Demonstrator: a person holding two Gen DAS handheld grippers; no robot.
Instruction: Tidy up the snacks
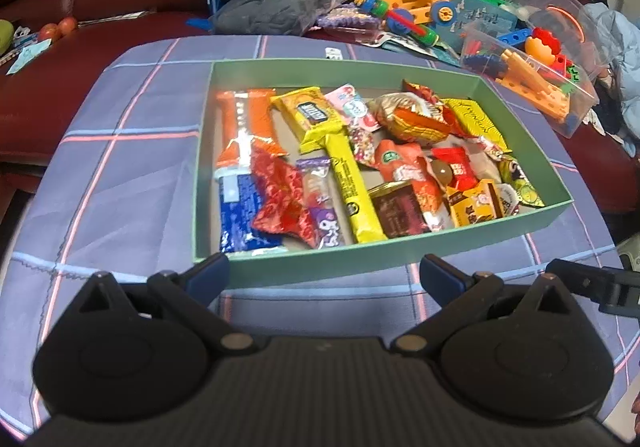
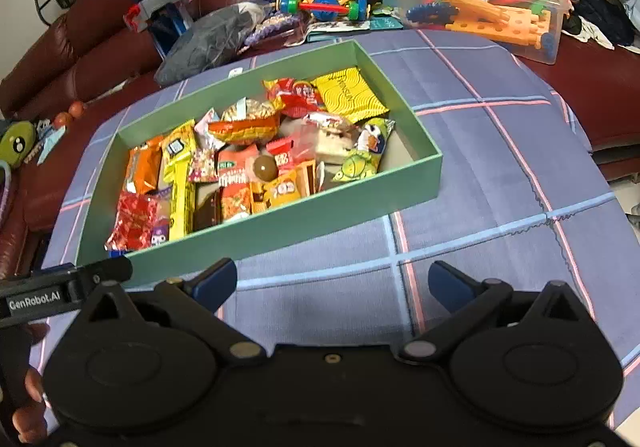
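Left gripper (image 1: 324,273), right gripper (image 2: 332,281): fingers spread, empty, above plaid cloth (image 1: 120,167). Beyond them, green box (image 1: 344,261) holding every visible snack (image 1: 352,187), loosely heaped. Cloth bare of wrappers; gathering seemingly done, neatening possibly outstanding. Farthest: toys (image 1: 420,3) on sofa.

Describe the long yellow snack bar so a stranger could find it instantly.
Start at the shallow green cardboard box on the blue plaid tablecloth. Near its middle lies the long yellow wrapped bar, running toward the near wall. It is the longest, narrowest item, beside a purple cartoon packet.
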